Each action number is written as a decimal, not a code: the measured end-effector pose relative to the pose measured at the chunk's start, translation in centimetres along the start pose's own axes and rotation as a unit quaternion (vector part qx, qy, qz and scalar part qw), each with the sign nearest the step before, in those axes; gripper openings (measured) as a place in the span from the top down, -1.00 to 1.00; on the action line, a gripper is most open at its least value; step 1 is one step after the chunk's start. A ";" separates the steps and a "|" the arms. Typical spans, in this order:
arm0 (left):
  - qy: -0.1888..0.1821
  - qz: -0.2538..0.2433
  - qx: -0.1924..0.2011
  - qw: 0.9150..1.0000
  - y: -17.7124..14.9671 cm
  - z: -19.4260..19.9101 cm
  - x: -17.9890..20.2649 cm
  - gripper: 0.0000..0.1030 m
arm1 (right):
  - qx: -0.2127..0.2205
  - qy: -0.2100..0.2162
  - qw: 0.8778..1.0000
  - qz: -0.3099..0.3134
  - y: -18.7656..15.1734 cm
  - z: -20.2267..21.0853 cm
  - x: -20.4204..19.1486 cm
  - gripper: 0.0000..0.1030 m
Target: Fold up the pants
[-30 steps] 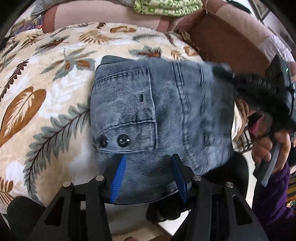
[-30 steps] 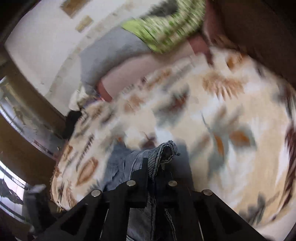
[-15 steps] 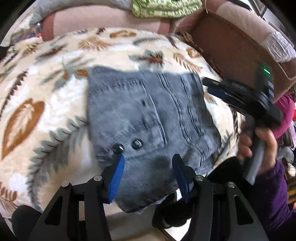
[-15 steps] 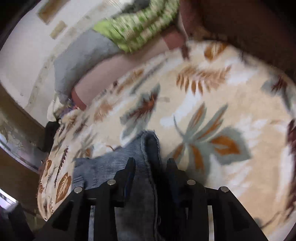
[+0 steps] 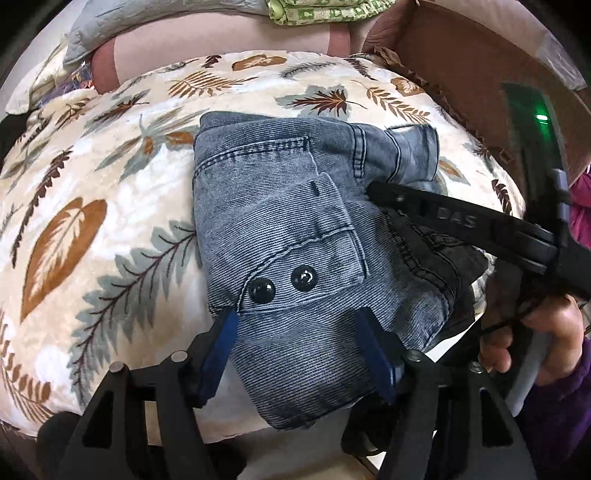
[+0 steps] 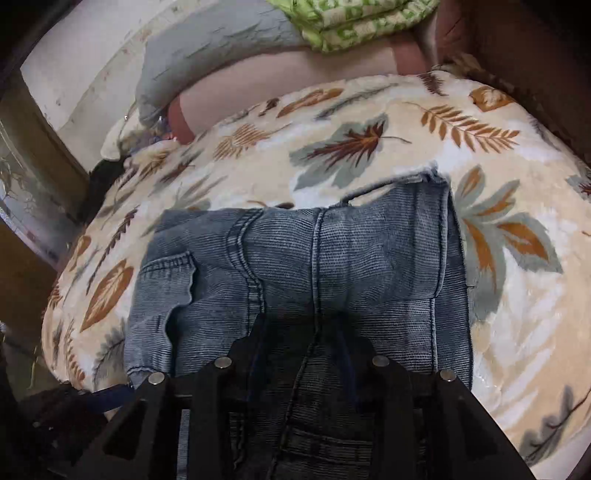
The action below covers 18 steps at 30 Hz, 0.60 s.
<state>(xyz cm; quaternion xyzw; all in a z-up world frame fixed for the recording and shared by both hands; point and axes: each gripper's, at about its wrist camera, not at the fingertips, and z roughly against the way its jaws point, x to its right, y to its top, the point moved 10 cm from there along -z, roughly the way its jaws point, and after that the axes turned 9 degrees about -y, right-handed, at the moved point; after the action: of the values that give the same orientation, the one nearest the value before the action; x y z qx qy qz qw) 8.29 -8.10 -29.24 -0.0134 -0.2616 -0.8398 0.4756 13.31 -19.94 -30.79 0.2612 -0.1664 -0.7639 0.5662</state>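
The pants (image 5: 291, 243), a pair of faded blue jeans, lie folded into a thick, roughly square bundle on a bed, on top of a cream blanket (image 5: 110, 206) printed with brown and grey-green leaves. A flapped pocket with two dark round buttons (image 5: 282, 284) faces up on the near part of the bundle, and a cuffed leg end (image 5: 413, 155) sticks out at its far right corner. The near edge of the bundle hangs a little past the edge of the bed. The left gripper (image 5: 295, 350) sits low over this near edge, its jaws spread wide with the blue pads (image 5: 219, 354) on either side of the denim and closed on nothing. The right gripper (image 6: 303, 332) comes in from the right side of the bundle, held by a hand (image 5: 532, 332) in a purple sleeve; its jaws stand moderately apart, pressed down flat on the top layer of denim (image 6: 332, 258), and the cloth runs between and under them, though I cannot tell whether any fold is actually caught. Beyond the blanket, a pink bolster (image 6: 295, 81) lies across the head of the bed, with a grey cloth (image 6: 221, 40) and a green patterned cloth (image 6: 362, 22) draped on it.
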 end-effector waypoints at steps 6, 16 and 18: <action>0.035 -0.003 0.038 0.999 0.7 3.6 -0.5 -0.33 | 0.018 0.027 0.999 -0.019 -0.3 4.4 1.2 0.27; 0.096 -0.033 0.110 0.989 2.5 8.7 -0.7 -0.33 | 0.010 -0.014 1.000 0.023 -5.0 3.2 0.8 0.24; 0.105 -0.039 0.116 0.987 2.5 9.2 -0.9 -0.33 | 0.005 -0.027 0.999 0.040 -5.0 3.5 0.5 0.24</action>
<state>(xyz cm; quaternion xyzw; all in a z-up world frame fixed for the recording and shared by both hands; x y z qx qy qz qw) 8.74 -4.23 -20.45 0.1401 -0.3064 -0.8182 0.4659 7.28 -19.10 -30.80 0.2362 -0.1961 -0.7464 0.5904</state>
